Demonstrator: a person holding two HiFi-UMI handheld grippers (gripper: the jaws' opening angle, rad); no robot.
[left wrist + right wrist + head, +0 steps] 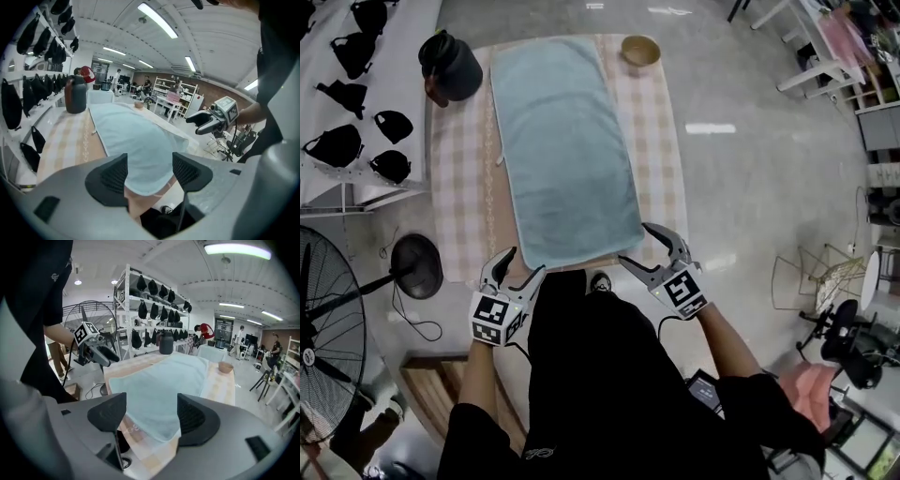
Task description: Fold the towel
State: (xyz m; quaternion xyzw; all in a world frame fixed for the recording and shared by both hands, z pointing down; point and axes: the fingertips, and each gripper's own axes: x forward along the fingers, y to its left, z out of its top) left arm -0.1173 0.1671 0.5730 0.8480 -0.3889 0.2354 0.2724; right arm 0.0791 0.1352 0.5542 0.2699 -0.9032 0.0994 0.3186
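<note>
towel (567,150) lies flat on the checked counter (459,197), its long axis running near to far and its near short edge just ahead of both grippers. left gripper (525,262) faces the near-left corner, right gripper (639,246) the near-right, about equally close. both sets of fingers are spread, holding nothing, so the fold likely carries that edge to the far end.

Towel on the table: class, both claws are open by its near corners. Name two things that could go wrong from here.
First, the towel lies flat on a checked tablecloth, so the open left claw and right claw by its near corners could pinch the cloth too. Second, a dark jug and a bowl stand beside the far corners; a fold carried that far might knock them.
</note>
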